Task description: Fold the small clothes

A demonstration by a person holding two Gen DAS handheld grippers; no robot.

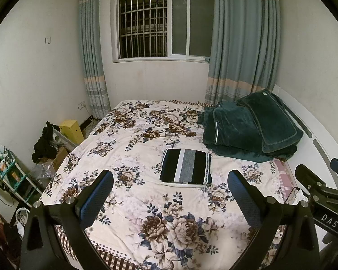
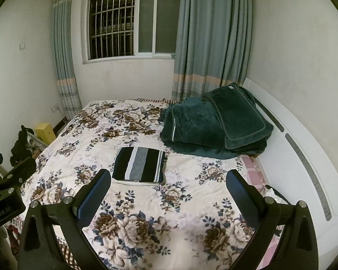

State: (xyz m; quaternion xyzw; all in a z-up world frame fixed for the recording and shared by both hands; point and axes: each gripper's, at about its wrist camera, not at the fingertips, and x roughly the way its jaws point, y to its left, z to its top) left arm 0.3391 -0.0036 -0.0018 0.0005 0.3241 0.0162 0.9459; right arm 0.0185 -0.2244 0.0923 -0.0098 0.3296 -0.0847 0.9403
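A small garment with black, white and grey stripes [image 1: 186,166] lies folded into a neat rectangle on the floral bedspread [image 1: 135,135], flat and near the bed's middle. It also shows in the right wrist view [image 2: 139,165]. My left gripper [image 1: 170,180] is open and empty, held above the bed just short of the garment. My right gripper [image 2: 168,178] is open and empty too, to the right of the left one, with the garment ahead and slightly left. Neither gripper touches the cloth.
A pile of dark green blankets and a pillow [image 1: 252,130] sits at the bed's far right by the white headboard [image 2: 304,157]. Left of the bed stand a yellow box [image 1: 72,130], black clothes [image 1: 46,144] and a cluttered shelf [image 1: 9,171]. A curtained window is behind.
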